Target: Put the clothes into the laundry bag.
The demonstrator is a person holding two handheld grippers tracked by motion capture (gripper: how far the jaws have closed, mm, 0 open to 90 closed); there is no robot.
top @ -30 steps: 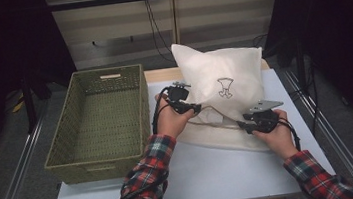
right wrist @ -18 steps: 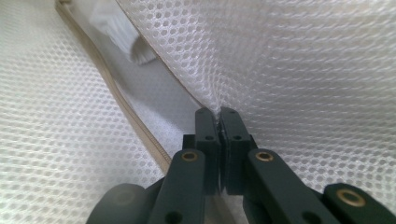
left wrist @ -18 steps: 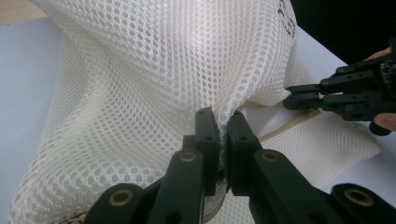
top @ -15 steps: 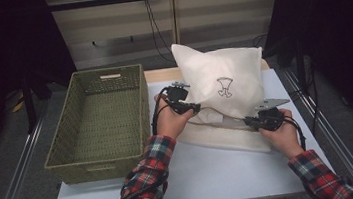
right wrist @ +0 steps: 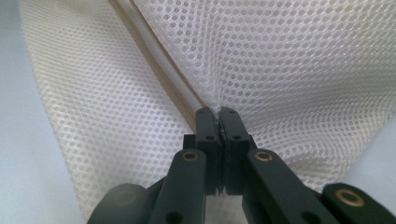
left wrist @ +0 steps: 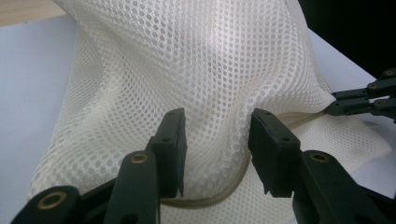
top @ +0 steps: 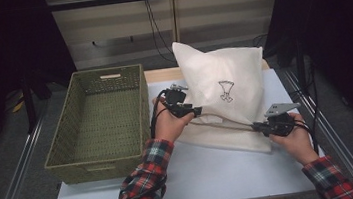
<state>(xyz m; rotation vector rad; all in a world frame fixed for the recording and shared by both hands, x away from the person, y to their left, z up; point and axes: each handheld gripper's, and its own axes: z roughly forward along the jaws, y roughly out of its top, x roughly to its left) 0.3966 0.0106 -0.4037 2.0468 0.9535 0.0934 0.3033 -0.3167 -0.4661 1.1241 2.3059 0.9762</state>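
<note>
A white mesh bag (top: 223,89) with a small dark emblem lies on the table, its far part propped up. A beige zipper (top: 228,125) runs along its near edge. My left gripper (top: 197,111) is at the bag's left end. Its jaws have just been opening and stand apart in the left gripper view (left wrist: 217,140), with a fold of mesh (left wrist: 201,60) bulging between them. My right gripper (top: 257,127) is shut on the mesh beside the zipper (right wrist: 159,65), its pads (right wrist: 218,112) pinching the fabric (right wrist: 303,70). The zipper line is taut between both grippers.
A green woven basket (top: 73,141) stands empty at the table's left. The pale table top (top: 213,171) runs bare in front of the bag. Metal rails flank the table, and dark cables hang at the back. The other gripper's tips (left wrist: 355,100) show at the right.
My right hand has moved to the right with the bag's edge in its grip, and the zipper line is stretched straighter. The left hand has stayed in place.
</note>
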